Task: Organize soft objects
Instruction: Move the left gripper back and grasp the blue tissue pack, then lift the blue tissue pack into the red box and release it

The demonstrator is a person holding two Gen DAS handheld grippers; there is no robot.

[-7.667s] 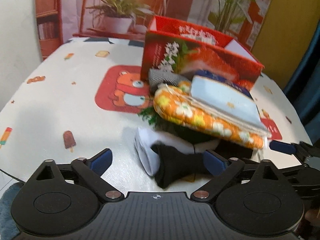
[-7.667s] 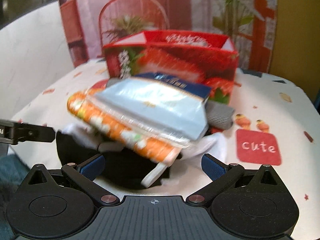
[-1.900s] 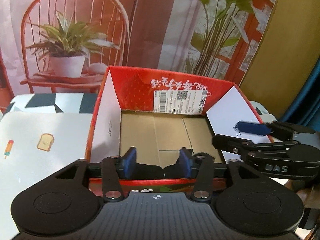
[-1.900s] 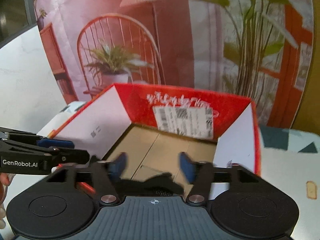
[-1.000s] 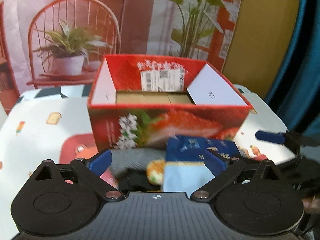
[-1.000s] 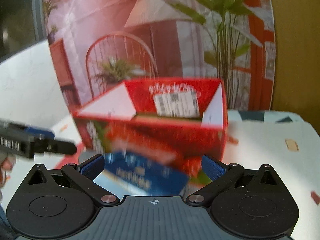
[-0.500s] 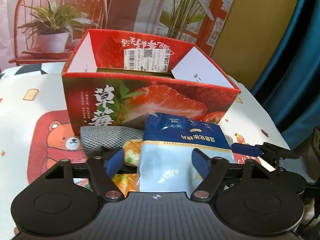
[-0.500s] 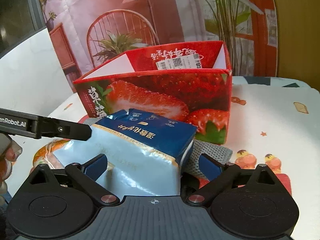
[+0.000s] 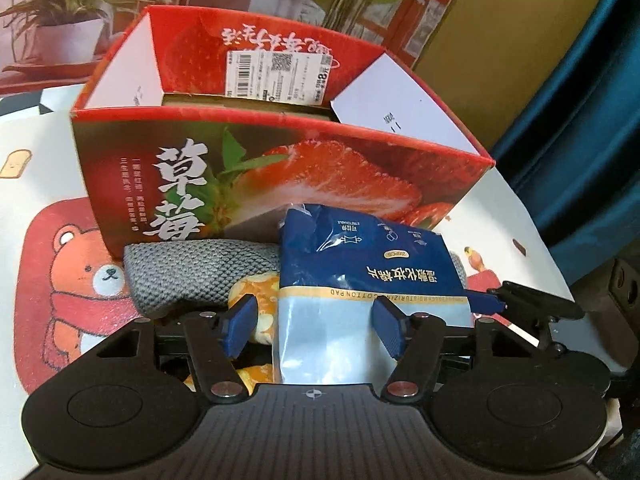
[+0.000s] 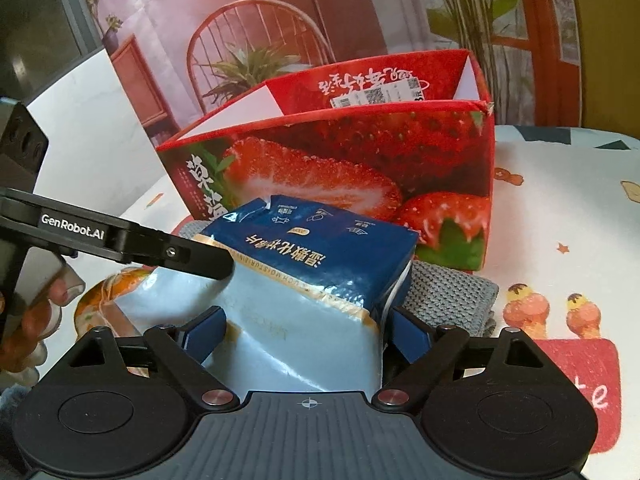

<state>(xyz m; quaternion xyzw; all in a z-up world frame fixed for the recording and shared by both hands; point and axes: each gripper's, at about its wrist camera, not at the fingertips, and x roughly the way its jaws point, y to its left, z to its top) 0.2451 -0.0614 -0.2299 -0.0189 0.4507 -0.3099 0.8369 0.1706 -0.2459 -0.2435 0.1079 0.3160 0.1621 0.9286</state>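
The cotton pad pack (image 9: 372, 280), blue and soft, lies on top of a pile on the counter (image 10: 560, 208), just in front of the strawberry box (image 9: 280, 168) at 12 o'clock. Both hand-held grippers straddle it: the left hand-held gripper (image 9: 316, 326) has just been closing, its right pad over the pack's face, the left pad beside an orange floral item (image 9: 256, 300); the right hand-held gripper (image 10: 306, 330) has also been narrowing, pads at the pack's two sides, contact unclear. A grey knit cloth (image 9: 192, 268) lies beneath. The step looks like grasping; next calls for a firm pinch, then lifting over the box wall
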